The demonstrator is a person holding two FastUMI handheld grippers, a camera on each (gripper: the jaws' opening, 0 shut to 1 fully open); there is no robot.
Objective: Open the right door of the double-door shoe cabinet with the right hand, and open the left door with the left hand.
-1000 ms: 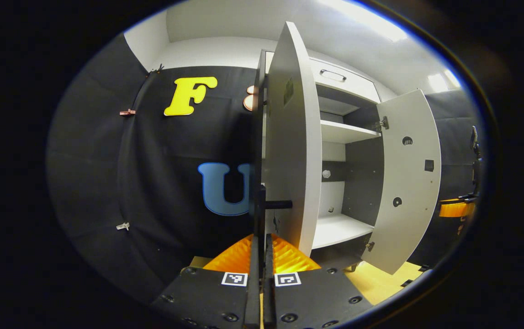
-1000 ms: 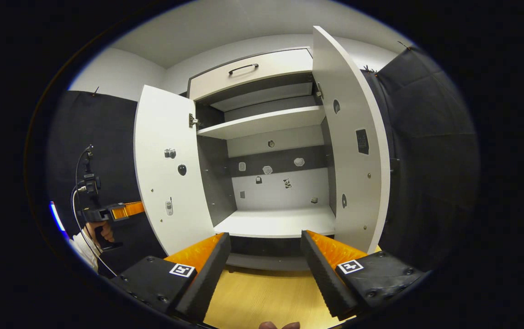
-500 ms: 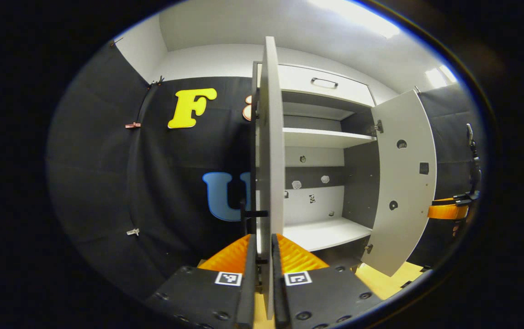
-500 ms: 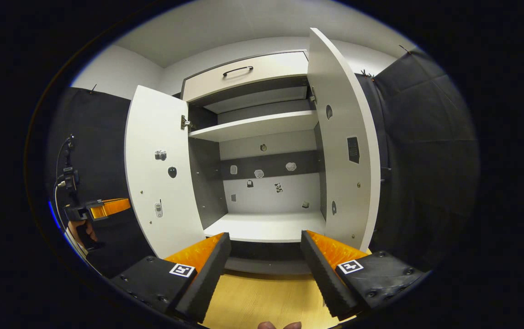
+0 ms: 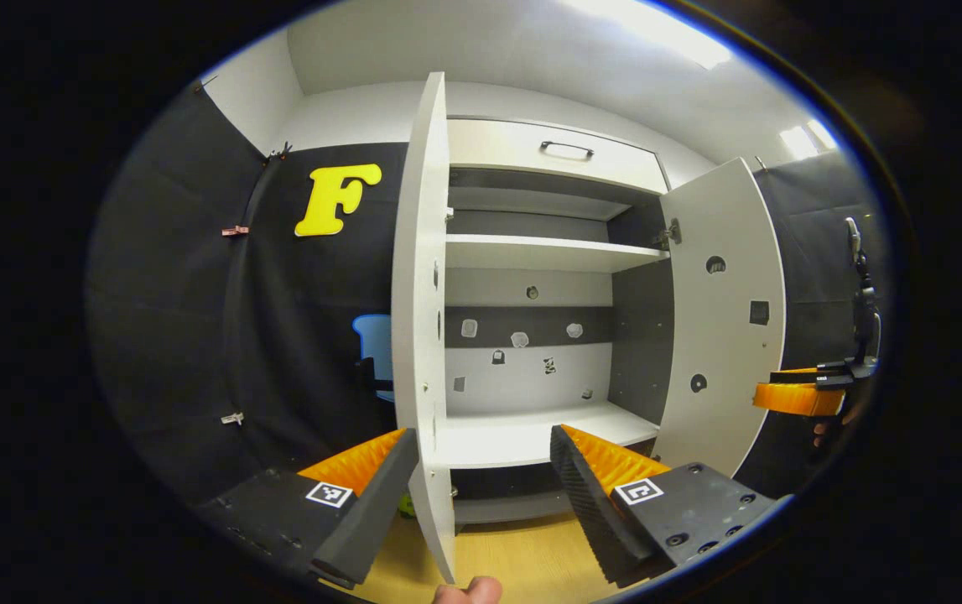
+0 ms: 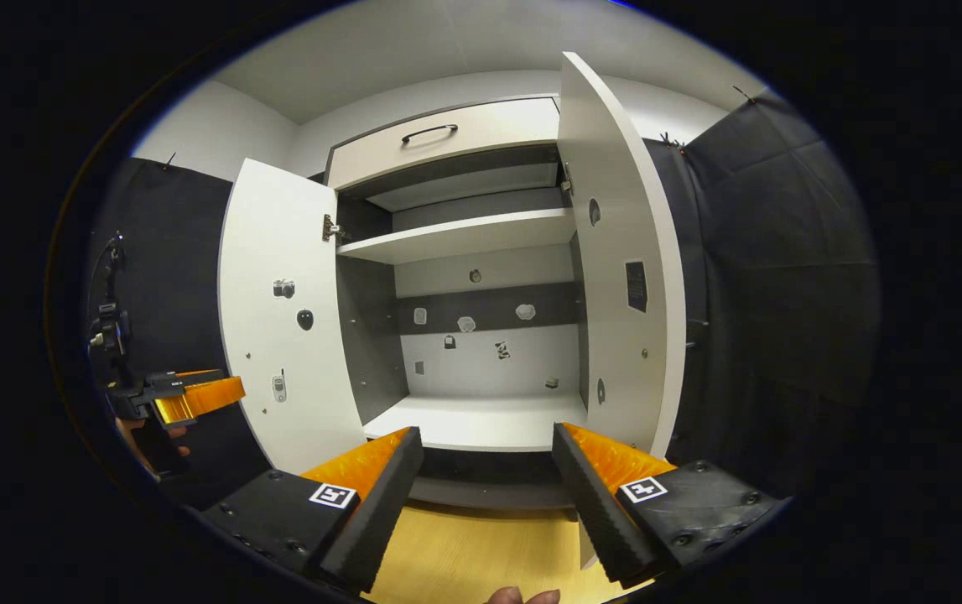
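Both doors (image 6: 279, 319) stand wide; left gripper (image 5: 481, 495) and right gripper (image 6: 485, 495) gape empty. Draw straight back toward six o'clock, avoiding the door edge (image 5: 426, 470).

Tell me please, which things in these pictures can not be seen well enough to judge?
- Small stickers on the cabinet's back panel, right gripper view: too small to identify.
- Left door handle, left gripper view: the door stands nearly edge-on, its outer face is hidden.
- Right door outer face, right gripper view: turned away.
- Space above the upper shelf: hidden by the shelf.
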